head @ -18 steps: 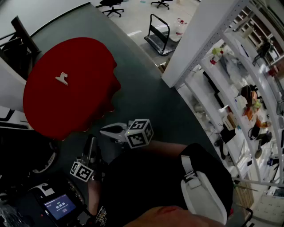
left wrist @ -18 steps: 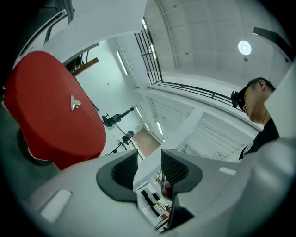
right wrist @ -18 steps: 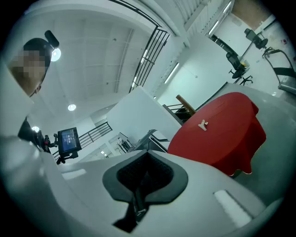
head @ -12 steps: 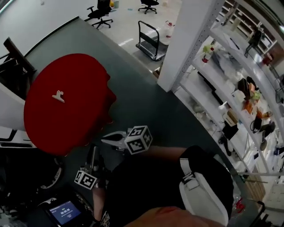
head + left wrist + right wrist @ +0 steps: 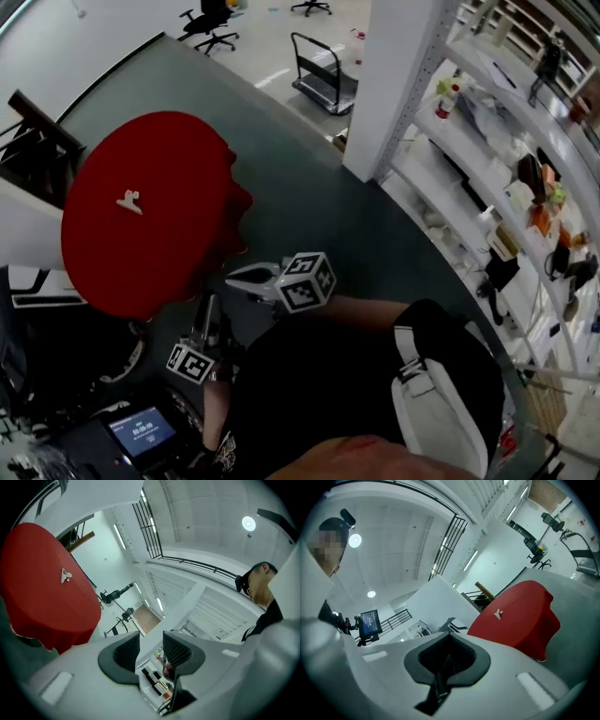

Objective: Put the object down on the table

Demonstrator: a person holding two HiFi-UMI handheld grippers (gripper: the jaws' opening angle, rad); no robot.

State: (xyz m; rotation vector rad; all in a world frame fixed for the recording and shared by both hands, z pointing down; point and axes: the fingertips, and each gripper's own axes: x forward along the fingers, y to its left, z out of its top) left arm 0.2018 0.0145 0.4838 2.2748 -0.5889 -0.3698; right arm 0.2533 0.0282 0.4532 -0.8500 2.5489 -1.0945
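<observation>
A small white clip-like object lies on the round table under a red cloth, left of the middle of the head view. It also shows as the white object and the white object on the red cloth in both gripper views. My right gripper hangs just off the table's near edge, and its jaws are shut with nothing seen between them. My left gripper is lower and nearer my body. It stands open and empty.
A white shelving rack full of items runs along the right, beside a white pillar. A cart and office chairs stand at the back. A device with a lit screen is at lower left.
The head view has shifted a little. Both grippers stay close to my body by the table's near edge, and the white object lies still on the cloth.
</observation>
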